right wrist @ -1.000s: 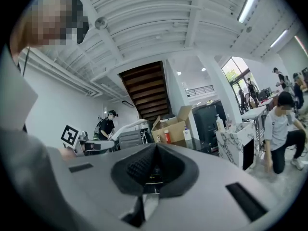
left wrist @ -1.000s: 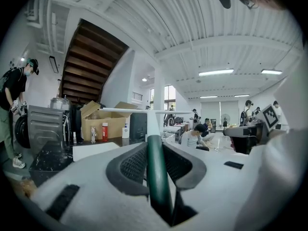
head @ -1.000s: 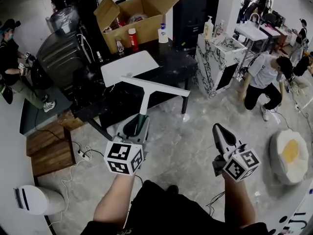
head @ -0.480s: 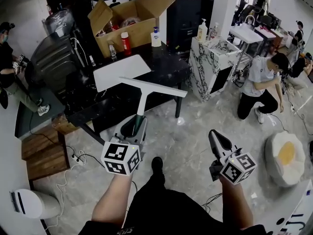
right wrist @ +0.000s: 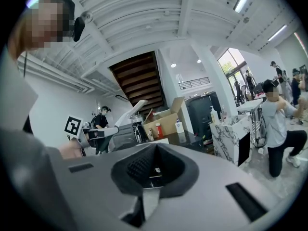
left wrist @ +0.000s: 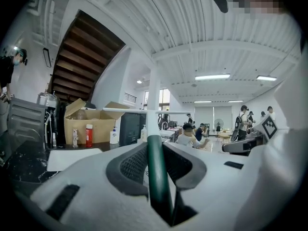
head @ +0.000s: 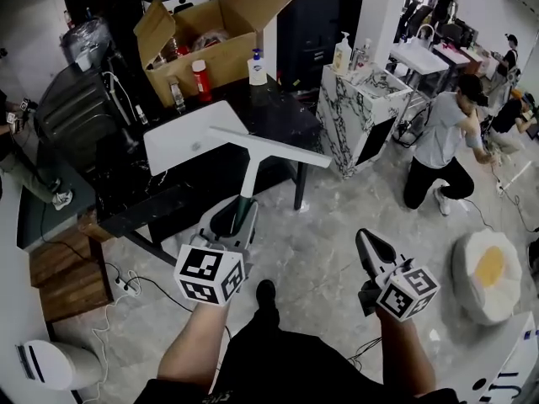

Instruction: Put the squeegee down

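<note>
From where I stand, the left gripper (head: 235,219) is clamped on the squeegee (head: 253,165). Its dark ribbed pads (left wrist: 132,165) press either side of the green lower part of the handle. The tool runs forward out of the jaws, with the blade at the far end, in the air over the near edge of the black table (head: 282,116). The right gripper (head: 367,244) is carried off to the side over the floor, jaws drawn together with nothing between them. To set the thing down cleanly, I'd say the person should bring it over a bare patch of tabletop, perhaps beside the white board (head: 189,137) lying there. Then lower it until blade and handle both rest flat, and only then let the jaws part. Drawing back along the handle's line should keep it from being dragged. The bottles (head: 200,78) by the cardboard box (head: 210,45) at the back are best kept clear of that long blade. The squeegee itself is a T shape: a long, thin white crossbar on a white neck that turns dark green where it is gripped. It looks light and rigid, and a bit end-heavy in this hold.
</note>
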Demonstrator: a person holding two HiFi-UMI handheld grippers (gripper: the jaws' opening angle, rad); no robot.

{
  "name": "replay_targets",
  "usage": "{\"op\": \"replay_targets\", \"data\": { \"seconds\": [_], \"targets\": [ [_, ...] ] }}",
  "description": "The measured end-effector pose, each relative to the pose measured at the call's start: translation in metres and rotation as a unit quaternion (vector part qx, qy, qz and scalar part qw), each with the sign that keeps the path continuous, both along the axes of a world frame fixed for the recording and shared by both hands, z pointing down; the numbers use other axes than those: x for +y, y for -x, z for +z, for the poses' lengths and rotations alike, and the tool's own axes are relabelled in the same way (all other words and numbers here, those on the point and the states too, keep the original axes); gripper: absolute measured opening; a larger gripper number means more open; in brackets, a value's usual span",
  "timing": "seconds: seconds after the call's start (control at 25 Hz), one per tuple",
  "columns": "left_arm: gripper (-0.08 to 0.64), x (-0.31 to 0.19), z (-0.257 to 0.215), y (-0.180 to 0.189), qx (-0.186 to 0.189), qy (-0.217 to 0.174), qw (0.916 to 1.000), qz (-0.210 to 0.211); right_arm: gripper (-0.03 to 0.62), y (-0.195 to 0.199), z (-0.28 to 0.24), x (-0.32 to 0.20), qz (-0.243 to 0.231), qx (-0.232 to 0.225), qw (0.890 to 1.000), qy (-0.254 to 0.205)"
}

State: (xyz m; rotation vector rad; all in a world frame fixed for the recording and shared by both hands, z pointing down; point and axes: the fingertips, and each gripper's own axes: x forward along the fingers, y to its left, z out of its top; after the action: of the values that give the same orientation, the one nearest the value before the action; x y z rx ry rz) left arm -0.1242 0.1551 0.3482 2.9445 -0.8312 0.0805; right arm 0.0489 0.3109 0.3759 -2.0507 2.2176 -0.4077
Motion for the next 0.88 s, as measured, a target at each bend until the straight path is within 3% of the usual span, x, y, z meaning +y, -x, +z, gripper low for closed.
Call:
{"op": "replay_targets", "data": {
  "seconds": [0.6,0.88],
  "targets": [
    [0.103,-0.176,0.009,-0.043,-0.008,0.011,0.9998,0.011,0.006,-0.024,0.010,-0.190,-0.017,-0.006,1.000,0.023],
    [0.103,-0.231,0.004,-0.043,-0.004,0.010,0.9998,0.018,0.006,-0.025,-0.011,-0.243,-0.006,0.005,1.000,0.009]
  ]
}}
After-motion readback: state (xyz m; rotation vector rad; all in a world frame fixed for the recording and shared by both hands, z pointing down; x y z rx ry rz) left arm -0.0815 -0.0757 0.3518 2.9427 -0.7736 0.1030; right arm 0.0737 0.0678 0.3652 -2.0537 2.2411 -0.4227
